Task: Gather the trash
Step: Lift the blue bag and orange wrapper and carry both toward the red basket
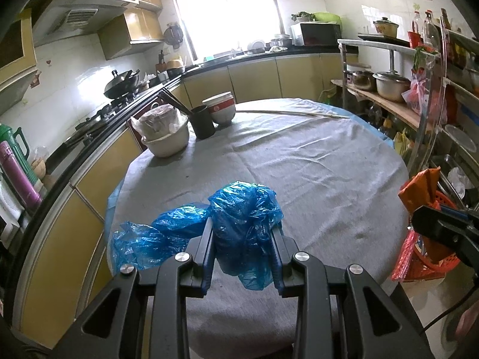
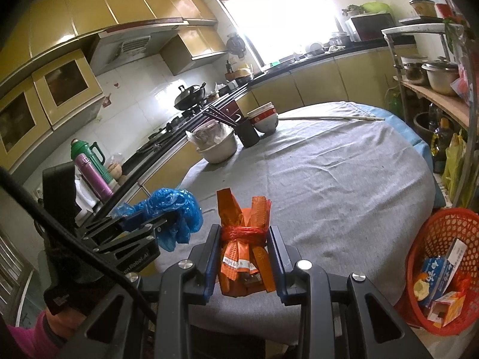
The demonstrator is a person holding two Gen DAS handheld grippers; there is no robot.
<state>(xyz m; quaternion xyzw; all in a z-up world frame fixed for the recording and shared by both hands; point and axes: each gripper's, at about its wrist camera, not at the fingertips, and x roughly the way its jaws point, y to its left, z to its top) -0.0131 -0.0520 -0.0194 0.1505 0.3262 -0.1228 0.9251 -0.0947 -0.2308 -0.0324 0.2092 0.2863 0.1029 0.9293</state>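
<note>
Left wrist view, lower centre: your left gripper [image 1: 242, 239] is clenched on a crumpled blue thin-plastic bag [image 1: 244, 224], which bulges above and hangs below the two fingers. A second wad of the same blue plastic [image 1: 149, 236] lies at lower left, on the near left edge of the round table with the grey cloth [image 1: 314, 164]; whether it is joined to the held wad cannot be told.

Right wrist view, lower centre: your right gripper [image 2: 243, 239] is clenched on an orange foil wrapper bundle tied with a red net band [image 2: 244, 248], gripped just at the band.

Handling, as a judgement: both items look very light and soft. The blue film is slippery and compressible, so it may slide out or trail a loose flap; hold it through its densest bunch. The orange bundle is stiffer and crinkly; the tied waist is the soundest place to hold, since the loose ends above would only fold.

Edges and room: the red perforated plastic waste basket [image 2: 434, 239] stands at lower right of the right wrist view, off the table edge and lower than the tabletop, already holding cartons. The middle of the cloth is bare. White ceramic bowls [image 1: 221, 107], a black cup with chopsticks [image 1: 203, 121] and a covered cream bowl [image 1: 166, 137] crowd the far left rim, well apart from both grippers. A metal shelf rack [image 1: 425, 113] stands close behind the basket, so the swing to the right has limited width.
</note>
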